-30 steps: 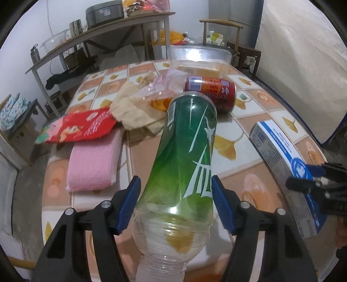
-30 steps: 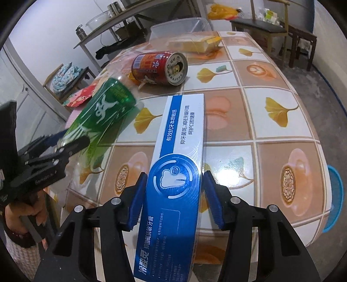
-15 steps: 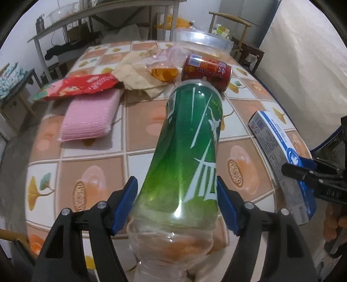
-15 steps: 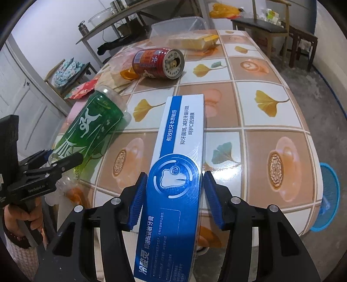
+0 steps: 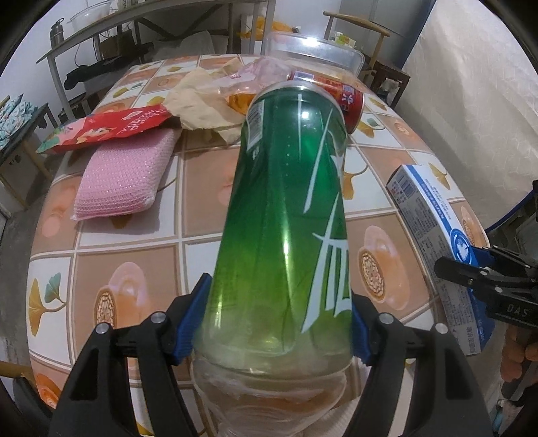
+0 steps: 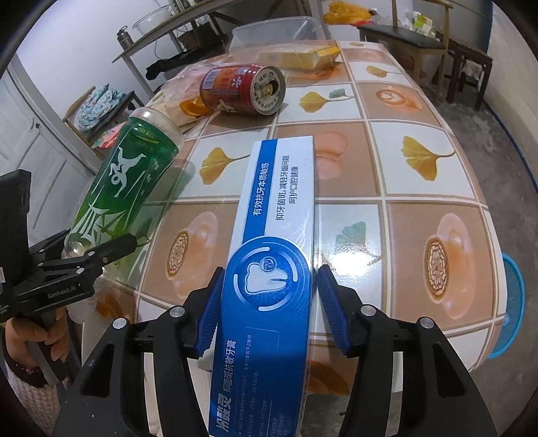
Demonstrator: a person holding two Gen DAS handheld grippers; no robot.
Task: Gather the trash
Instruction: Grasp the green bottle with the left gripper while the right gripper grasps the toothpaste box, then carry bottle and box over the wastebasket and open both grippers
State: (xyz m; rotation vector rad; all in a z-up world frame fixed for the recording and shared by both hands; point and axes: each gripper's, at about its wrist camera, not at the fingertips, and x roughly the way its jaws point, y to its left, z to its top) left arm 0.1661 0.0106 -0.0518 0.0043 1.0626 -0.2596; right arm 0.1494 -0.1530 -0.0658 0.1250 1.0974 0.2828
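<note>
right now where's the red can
The red can lies on its side toward the table's far end, just in front of the clear plastic container, with orange peel at its left.

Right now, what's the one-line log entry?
left gripper: shut on green bottle | right gripper: shut on toothpaste box | red can: on table

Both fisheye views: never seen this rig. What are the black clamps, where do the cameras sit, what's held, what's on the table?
No robot here: a person carries two hand-held clamps, each with a camera looking along its fingers. In the left view, the left gripper clamps a green bottle. In the right view, the right gripper clamps a blue toothpaste box. Each gripper also shows at the edge of the other's view. On the tiled table lie a red can, a pink sponge, a red packet, crumpled paper and a clear plastic tub.
</note>
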